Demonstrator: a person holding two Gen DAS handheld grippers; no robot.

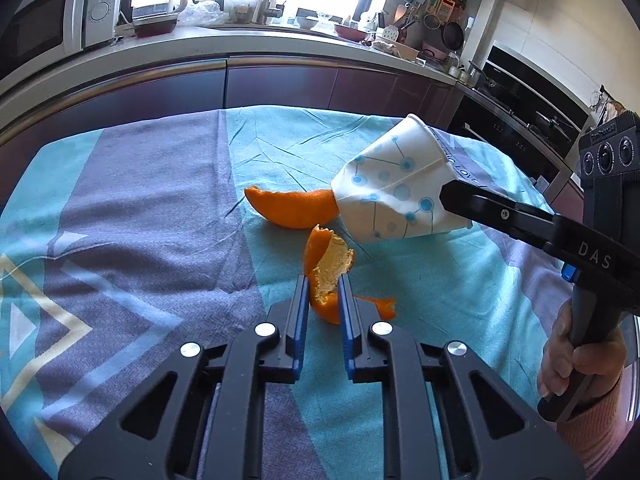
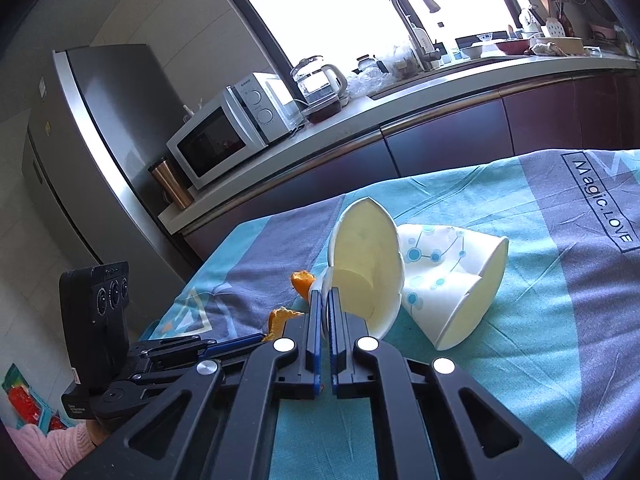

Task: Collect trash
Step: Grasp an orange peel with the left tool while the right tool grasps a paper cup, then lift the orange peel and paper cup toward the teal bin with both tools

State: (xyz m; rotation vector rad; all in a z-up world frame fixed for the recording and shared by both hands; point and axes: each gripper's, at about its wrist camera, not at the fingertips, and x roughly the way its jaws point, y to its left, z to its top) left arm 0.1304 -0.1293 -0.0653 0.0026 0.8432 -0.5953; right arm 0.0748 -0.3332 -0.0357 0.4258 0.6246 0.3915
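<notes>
Orange peel [image 1: 326, 276] sits pinched between the blue-padded fingers of the left gripper [image 1: 323, 300] at the 6 o'clock edge of the left wrist view, while a second, larger peel [image 1: 290, 210] lies on the teal-and-grey cloth-covered surface [image 1: 140, 220] just beyond it, at about 12 o'clock from the held piece. The right gripper [image 2: 325, 312], entering the left view from 3 o'clock, has its fingers clenched on the rim of a crumpled white paper cup [image 2: 366, 264] with a blue dot pattern; the right wrist view shows what appears to be a second, similar cup [image 2: 452, 288] lying on its side just beside it at 3 o'clock. Judging from the frames, the curled peel is held only by a thin, ragged edge and could tear or slip free if lifted quickly, and the squashed cup wall could buckle out of the narrow grip. No trash container is visible in either view.
</notes>
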